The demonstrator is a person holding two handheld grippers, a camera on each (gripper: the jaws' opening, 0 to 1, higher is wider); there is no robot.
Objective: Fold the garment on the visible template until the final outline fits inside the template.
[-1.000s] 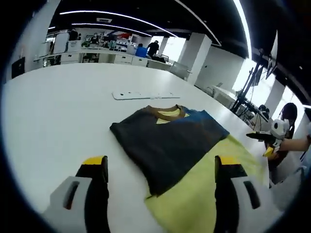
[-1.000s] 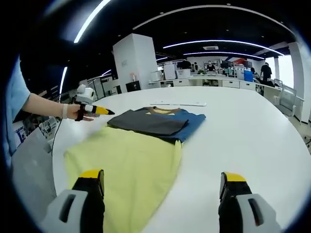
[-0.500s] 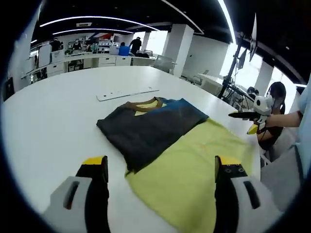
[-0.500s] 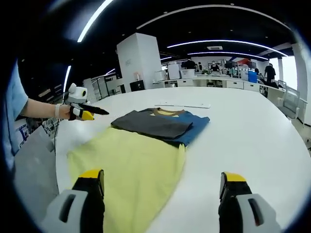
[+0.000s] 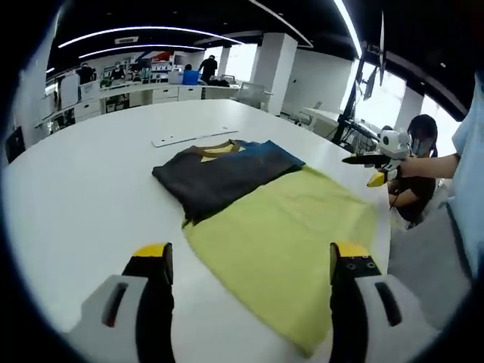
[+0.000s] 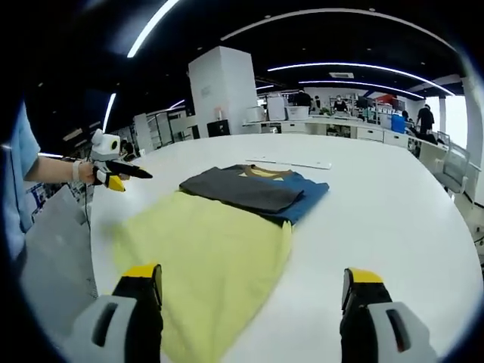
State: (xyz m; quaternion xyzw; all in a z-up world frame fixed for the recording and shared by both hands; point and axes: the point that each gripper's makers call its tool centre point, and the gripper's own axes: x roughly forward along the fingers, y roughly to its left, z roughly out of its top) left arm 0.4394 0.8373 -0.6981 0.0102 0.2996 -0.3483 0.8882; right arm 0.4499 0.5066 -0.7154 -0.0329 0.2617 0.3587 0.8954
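**Half-folded shirt, both tongs empty and held back**

A yellow cloth garment with a dark grey and blue folded upper part [image 5: 249, 204] lies flat on the round white table [image 5: 83, 189]. In the left gripper view it sits ahead of the left gripper [image 5: 249, 302], its yellow lower half reaching down between the two yellow-tipped jaws and towards the right one. The jaws stand wide apart with nothing between them. In the right gripper view the garment [image 6: 227, 227] lies ahead and to the left of the right gripper [image 6: 253, 306], the yellow hem close to the left jaw. Those jaws are also spread wide and hold nothing. Beyond the collar, a thin white strip [image 5: 193, 138] lies on the table.

No template outline can be made out under or around the cloth.

The yellow half looks still unfolded, so I judge the job roughly midway. The risks from here:
- A one-sided pinch of the hem would drag the cloth askew and undo the dark folded layer.
- Gripping only the top layer would leave the fold lopsided.
- The yellow edge lies near the table's rim beside the person [image 6: 30, 174]; a pull that way could slide it off.
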